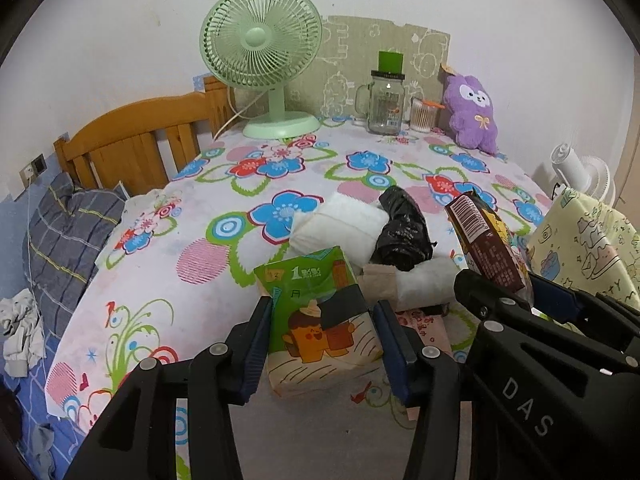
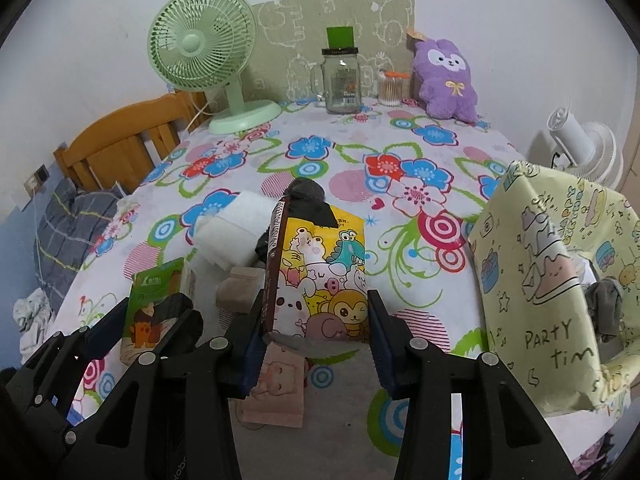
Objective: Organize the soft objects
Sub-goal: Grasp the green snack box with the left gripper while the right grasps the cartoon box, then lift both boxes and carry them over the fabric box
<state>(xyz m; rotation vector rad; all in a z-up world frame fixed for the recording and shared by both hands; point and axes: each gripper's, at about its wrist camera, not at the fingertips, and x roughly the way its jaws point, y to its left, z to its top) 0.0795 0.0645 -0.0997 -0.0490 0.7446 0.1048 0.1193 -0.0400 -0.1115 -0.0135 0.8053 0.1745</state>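
The left gripper [image 1: 322, 340] clamps a green tissue pack [image 1: 316, 312] above the flowered counter [image 1: 200, 208].

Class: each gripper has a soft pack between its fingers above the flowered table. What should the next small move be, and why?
Probably carry the cartoon-animal pack in the right gripper toward the open yellow bag beside it; the left gripper holds the green tissue pack, which could follow.

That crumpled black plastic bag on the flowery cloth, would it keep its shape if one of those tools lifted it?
Probably not. The crumpled black plastic bag looks thin and creased, so it would likely sag and unfold. It seems light, and its glossy film may slip. It rests against the white folded pads, which might shift too.
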